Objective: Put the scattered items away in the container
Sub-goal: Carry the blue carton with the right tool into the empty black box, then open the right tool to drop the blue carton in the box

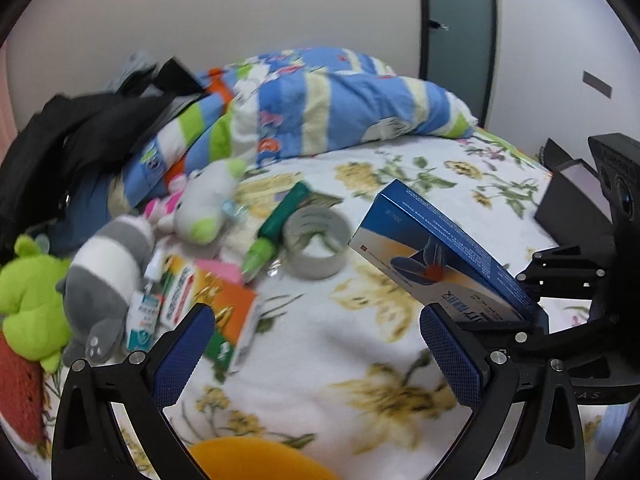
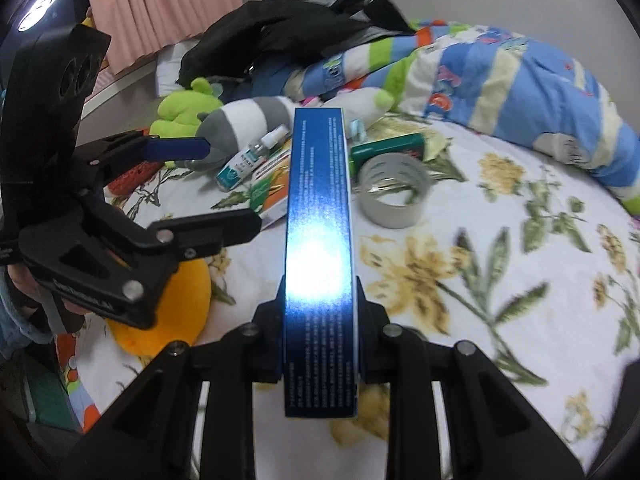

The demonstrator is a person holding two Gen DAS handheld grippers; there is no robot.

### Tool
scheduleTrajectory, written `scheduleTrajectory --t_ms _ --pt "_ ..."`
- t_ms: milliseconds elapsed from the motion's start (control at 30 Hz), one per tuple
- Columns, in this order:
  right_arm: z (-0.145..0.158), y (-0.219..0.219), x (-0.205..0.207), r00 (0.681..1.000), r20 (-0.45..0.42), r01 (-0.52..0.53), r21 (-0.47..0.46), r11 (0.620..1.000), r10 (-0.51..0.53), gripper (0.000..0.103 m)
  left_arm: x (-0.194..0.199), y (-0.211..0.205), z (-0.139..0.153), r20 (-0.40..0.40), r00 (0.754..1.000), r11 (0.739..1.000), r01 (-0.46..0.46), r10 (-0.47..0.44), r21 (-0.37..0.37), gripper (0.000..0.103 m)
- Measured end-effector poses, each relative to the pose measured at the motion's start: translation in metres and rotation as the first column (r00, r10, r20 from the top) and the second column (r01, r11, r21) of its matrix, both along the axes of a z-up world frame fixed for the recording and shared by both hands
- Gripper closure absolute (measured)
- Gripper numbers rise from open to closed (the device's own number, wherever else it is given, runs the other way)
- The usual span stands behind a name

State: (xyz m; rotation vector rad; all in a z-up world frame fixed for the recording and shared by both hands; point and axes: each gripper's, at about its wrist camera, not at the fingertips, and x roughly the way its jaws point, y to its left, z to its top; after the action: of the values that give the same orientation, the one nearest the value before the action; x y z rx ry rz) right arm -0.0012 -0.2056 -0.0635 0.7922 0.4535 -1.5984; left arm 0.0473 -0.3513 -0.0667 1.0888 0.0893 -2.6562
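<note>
The blue box (image 2: 320, 240) is clamped between my right fingers (image 2: 320, 312), raised above the bed (image 2: 500, 240) and pointing straight ahead from them. I judge it is light and stiff cardboard with a smooth, glossy skin, so it can slip or dent; I hold it across its two broad faces near one end, and this seems a good place. My right fingers are narrow, pressing on both sides of the box. My left fingers (image 1: 320, 344) are wide apart and hold nothing. Ahead of them lie the tape roll (image 1: 318, 242), the green tube (image 1: 276, 226) and the orange box (image 1: 216, 304), further to the left the soft toys. I cannot see the container.
</note>
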Motion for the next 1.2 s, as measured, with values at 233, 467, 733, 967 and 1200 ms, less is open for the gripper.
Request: scheduleTrajectory --t_ms 233,467,733,967,1200 --pt "0.035 0.075 -0.017 0.997 -0.048 0.063 -0.009 0.998 -0.063 0.077 -0.027 0.076 0.039 -0.038 0.992 0.993 0.12 -0.121 -0.017 0.001" --pt "0.072 0.188 -0.049 0.973 -0.107 0.208 0.0 0.978 -0.206 0.077 -0.063 0.179 0.074 -0.071 0.957 0.96 0.281 -0.281 -0.014 0.001" --pt "0.082 0.306 -0.096 0.915 -0.135 0.392 0.064 0.918 -0.381 0.077 -0.117 0.31 0.087 -0.067 0.892 0.893 0.45 -0.448 0.021 0.001" --pt "0.058 0.372 -0.148 0.847 -0.107 0.531 0.164 0.831 -0.52 0.077 -0.166 0.385 0.069 -0.004 0.86 0.859 0.51 -0.51 0.052 0.001" --pt "0.022 0.398 -0.193 0.742 -0.091 0.661 0.267 0.701 -0.665 0.012 -0.203 0.411 0.038 0.055 0.859 0.86 0.503 -0.509 0.087 0.001"
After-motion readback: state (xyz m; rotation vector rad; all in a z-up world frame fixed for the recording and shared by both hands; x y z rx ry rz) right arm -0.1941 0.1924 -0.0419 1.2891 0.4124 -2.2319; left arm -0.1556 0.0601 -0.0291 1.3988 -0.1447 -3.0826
